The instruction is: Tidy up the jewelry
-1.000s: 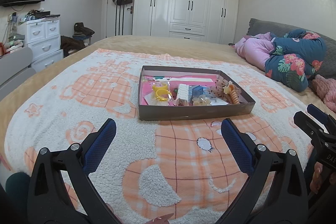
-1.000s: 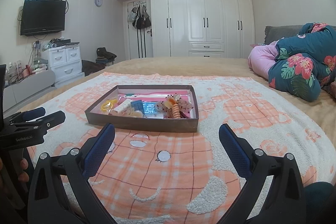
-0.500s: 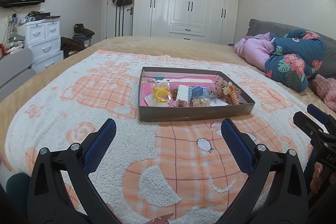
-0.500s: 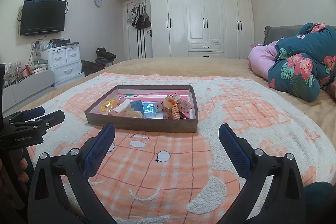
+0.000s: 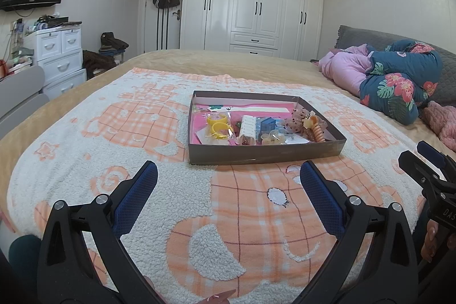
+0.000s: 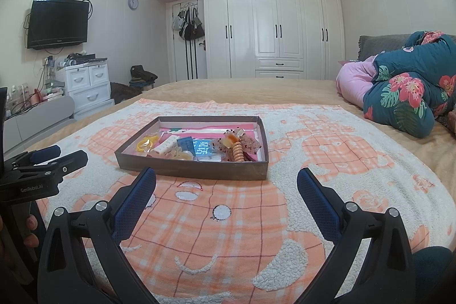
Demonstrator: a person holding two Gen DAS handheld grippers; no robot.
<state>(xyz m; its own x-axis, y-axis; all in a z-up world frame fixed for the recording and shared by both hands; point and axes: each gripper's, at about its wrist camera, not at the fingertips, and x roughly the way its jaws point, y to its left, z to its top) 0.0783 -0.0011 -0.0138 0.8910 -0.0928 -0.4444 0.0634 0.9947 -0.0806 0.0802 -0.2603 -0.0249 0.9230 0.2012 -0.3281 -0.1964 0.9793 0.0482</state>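
Observation:
A shallow brown tray point(image 5: 265, 154) point(image 6: 191, 168) lies on the bed's orange-and-white blanket, holding yellow rings point(image 5: 218, 127), a white comb-like clip point(image 5: 247, 128), a blue box point(image 6: 186, 144), a cream flower clip point(image 5: 273, 138), an orange spiral hair tie point(image 5: 317, 131) point(image 6: 238, 152) and a lacy bow. My left gripper point(image 5: 228, 175) hovers open over the blanket, short of the tray. My right gripper point(image 6: 226, 180) is open too, just before the tray's near wall. Each gripper shows at the other view's edge.
A folded floral quilt point(image 5: 399, 84) and pink bedding point(image 6: 353, 81) lie at the right of the bed. White drawers point(image 5: 57, 53) and a wall television point(image 6: 58, 23) stand at the left; white wardrobes point(image 6: 273, 30) fill the far wall. Blanket point(image 6: 228, 218) lies below both grippers.

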